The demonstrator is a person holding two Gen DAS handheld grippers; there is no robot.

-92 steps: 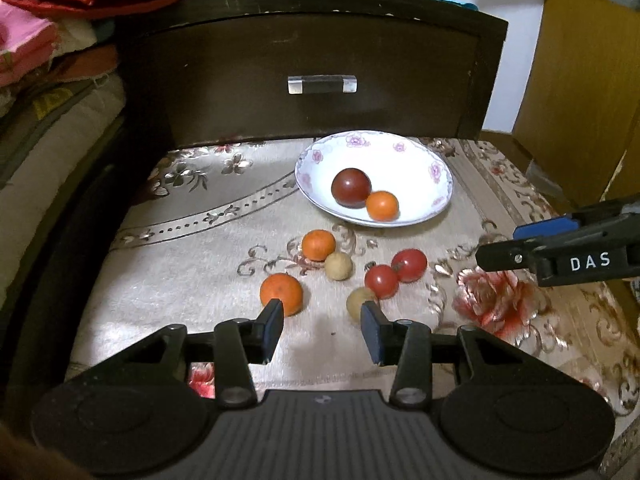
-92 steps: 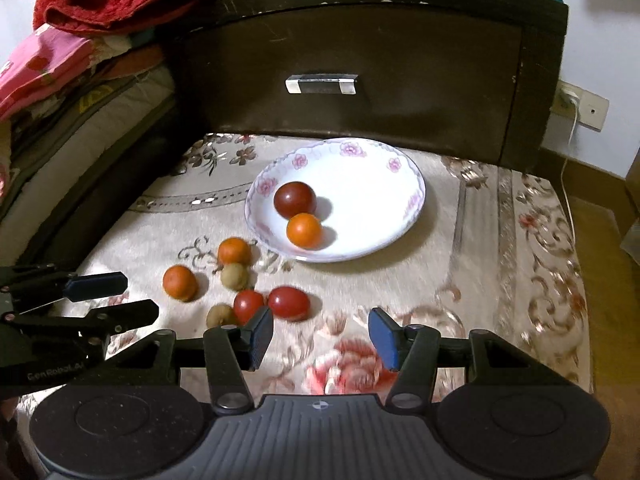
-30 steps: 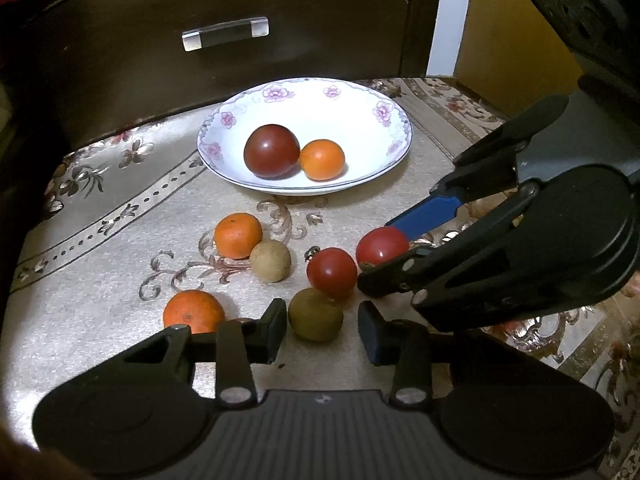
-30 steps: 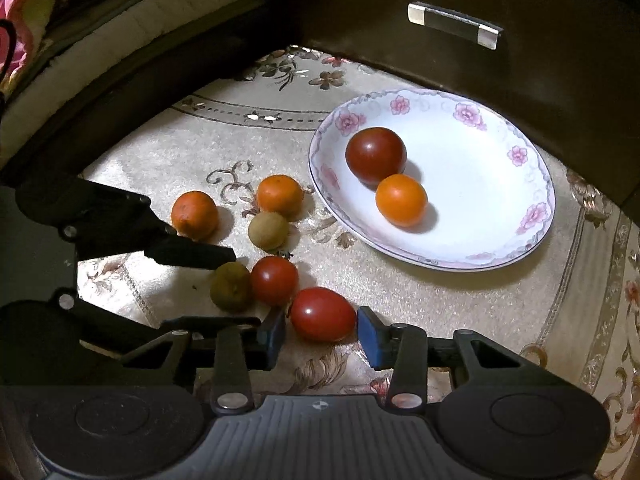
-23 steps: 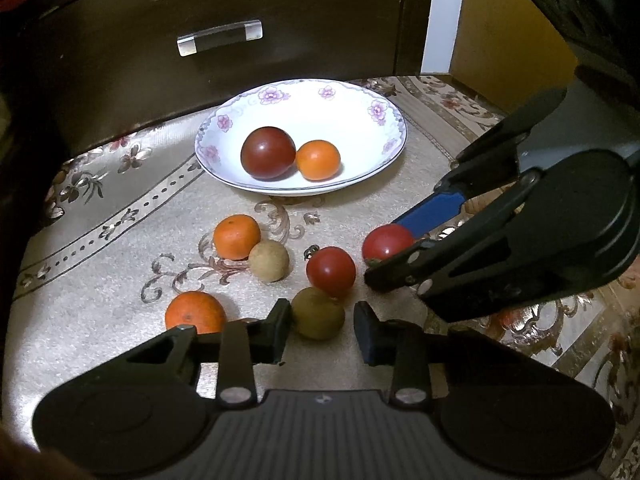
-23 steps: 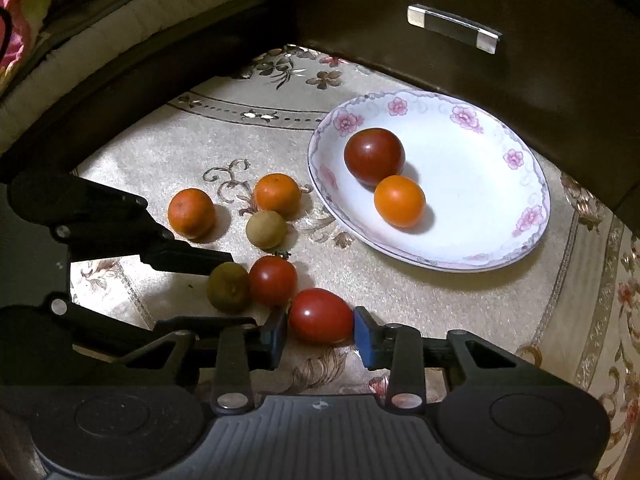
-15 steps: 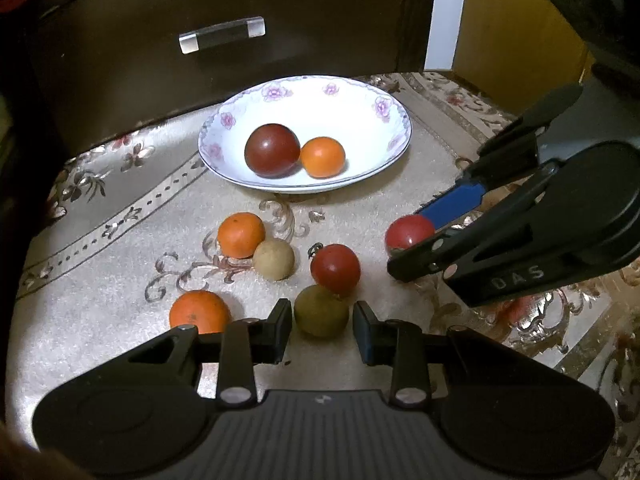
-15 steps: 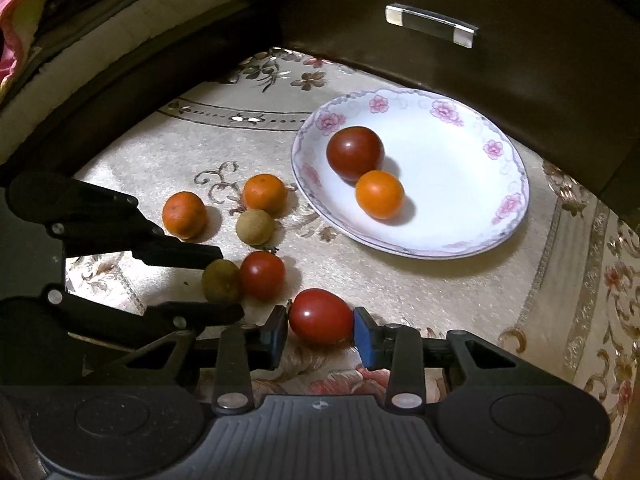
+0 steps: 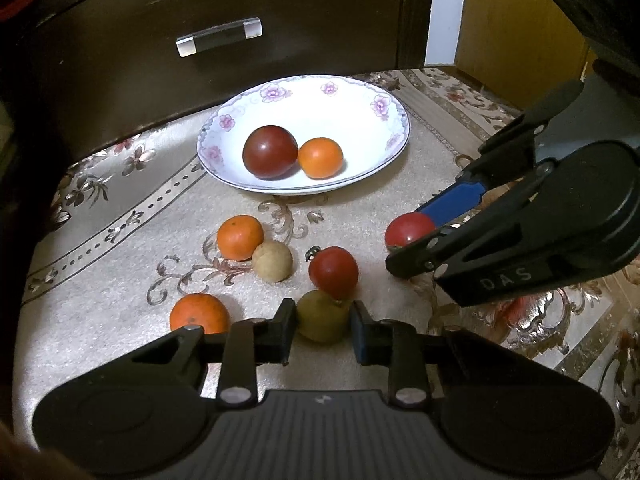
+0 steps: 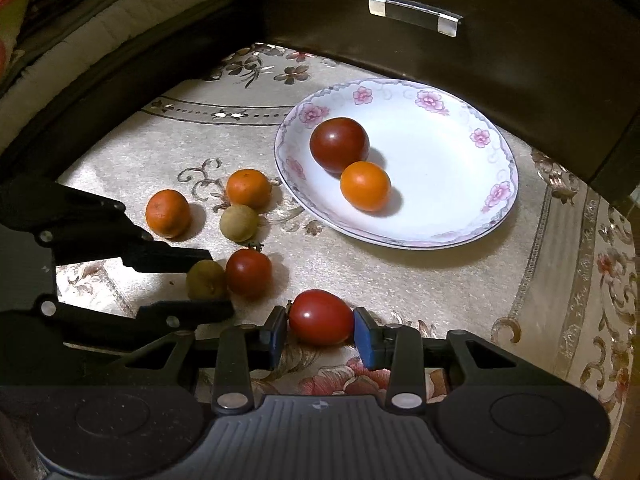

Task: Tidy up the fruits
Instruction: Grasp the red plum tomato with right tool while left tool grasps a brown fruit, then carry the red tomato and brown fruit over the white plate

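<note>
From the left wrist, the oval red tomato (image 9: 406,230) is half covered by the black right gripper (image 9: 416,240). The lower edge of the round orange mandarin (image 9: 199,314) is hidden behind a black finger. From the right wrist, the heaped bedding (image 10: 80,20) is cut off at the frame's edge.

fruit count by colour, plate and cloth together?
Red/dark red: 3, dark one on the plate, one on the cloth, one in the right gripper
Orange: 3, at
Tan/olive: 2, at
Total: 8
</note>
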